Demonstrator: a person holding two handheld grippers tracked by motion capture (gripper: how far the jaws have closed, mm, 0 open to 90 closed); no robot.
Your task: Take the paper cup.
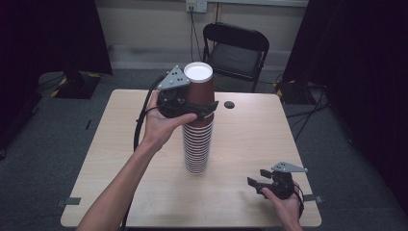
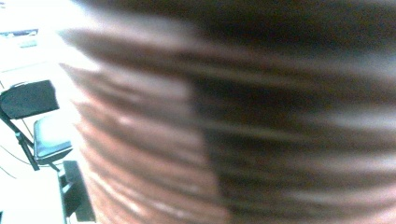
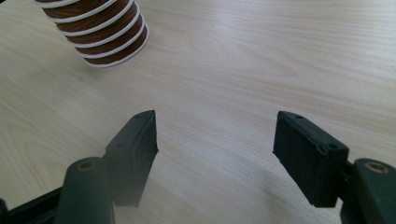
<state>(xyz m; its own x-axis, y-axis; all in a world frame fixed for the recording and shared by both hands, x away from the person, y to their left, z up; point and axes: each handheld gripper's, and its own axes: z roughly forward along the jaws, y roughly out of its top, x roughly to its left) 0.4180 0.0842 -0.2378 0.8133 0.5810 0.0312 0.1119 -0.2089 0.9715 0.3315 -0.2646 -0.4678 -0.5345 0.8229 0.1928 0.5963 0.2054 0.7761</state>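
1. Pale wood table [image 1: 240,144] carries everything, with a black folding chair [image 1: 235,50] beyond its far edge.
2. Brown paper cups, white-rimmed, form a tall stack [image 1: 197,144] standing upright near the table's middle.
3. The top cup [image 1: 199,86] sits high on that stack, white inside facing up.
4. My left tool [image 1: 204,111] reaches in around that top cup; whether its pads press I cannot tell.
5. My right tool [image 1: 255,185] rests low at the near right corner, well apart from the stack, jaws spread wide with nothing between them.
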